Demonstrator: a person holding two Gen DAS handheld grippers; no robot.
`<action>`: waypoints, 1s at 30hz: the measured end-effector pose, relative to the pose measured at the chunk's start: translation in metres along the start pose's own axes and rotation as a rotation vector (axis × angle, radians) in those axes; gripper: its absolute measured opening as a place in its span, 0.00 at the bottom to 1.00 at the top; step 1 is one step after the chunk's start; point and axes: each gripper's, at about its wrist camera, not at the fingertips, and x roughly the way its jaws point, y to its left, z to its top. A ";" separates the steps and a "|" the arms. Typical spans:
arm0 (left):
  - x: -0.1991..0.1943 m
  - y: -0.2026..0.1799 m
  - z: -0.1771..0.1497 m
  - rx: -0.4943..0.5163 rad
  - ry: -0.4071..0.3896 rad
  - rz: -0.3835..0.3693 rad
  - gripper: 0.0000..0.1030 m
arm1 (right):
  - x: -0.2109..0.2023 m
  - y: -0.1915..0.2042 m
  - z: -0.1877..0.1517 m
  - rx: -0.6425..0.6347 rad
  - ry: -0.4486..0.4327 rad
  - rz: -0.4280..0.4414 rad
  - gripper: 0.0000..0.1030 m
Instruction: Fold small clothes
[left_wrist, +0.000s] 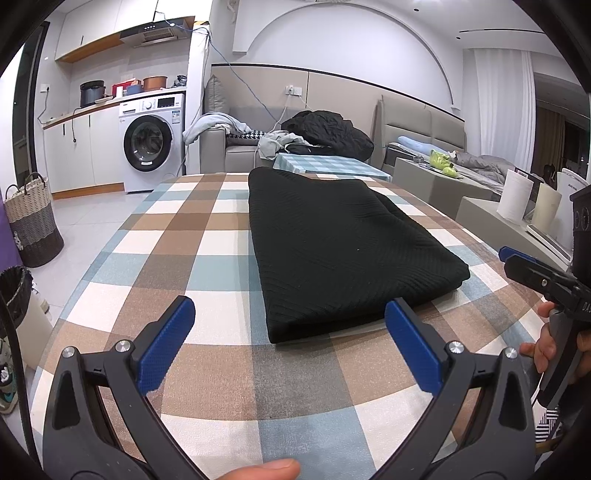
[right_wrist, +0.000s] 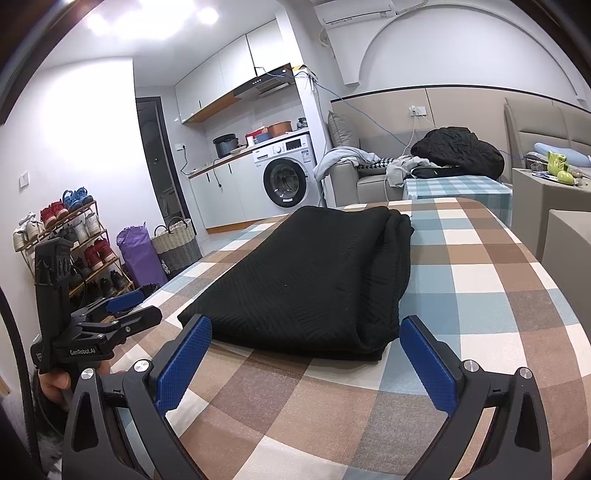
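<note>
Both grippers hang just short of the near end of the black garment (left_wrist: 343, 251), which lies already folded into a long narrow slab on the checked desk (left_wrist: 177, 236). Its long axis runs away from the cameras toward the far edge of the desk, so the short near edge is what faces the fingers. The left gripper (left_wrist: 290, 343) has its blue fingers (left_wrist: 164, 350) spread wide and holds nothing; the near-left corner of the cloth sits ahead, between the two pads and slightly toward the right one. The right gripper (right_wrist: 306, 362) is likewise wide apart and empty, with the near-right corner, where stacked layers show a thick rolled fold, lying just ahead between its pads. In the right wrist view the left gripper appears off to the left, beside the cloth's edge and apart from it. Neither side is clearly nearer; each faces its own corner at much the same remove. My reading is that the next fold would bring this near edge over toward the far end, halving the length, so each gripper needs to close on all the layers at its corner.
</note>
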 end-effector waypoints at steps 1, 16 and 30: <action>0.001 0.000 -0.001 -0.001 0.000 0.000 0.99 | 0.000 0.000 0.000 0.000 0.000 -0.002 1.00; 0.001 0.000 0.000 -0.002 -0.002 0.001 0.99 | -0.001 0.000 0.000 0.000 -0.001 -0.002 1.00; 0.001 0.001 0.000 0.000 0.000 0.001 0.99 | 0.000 -0.001 0.000 -0.001 0.001 0.006 1.00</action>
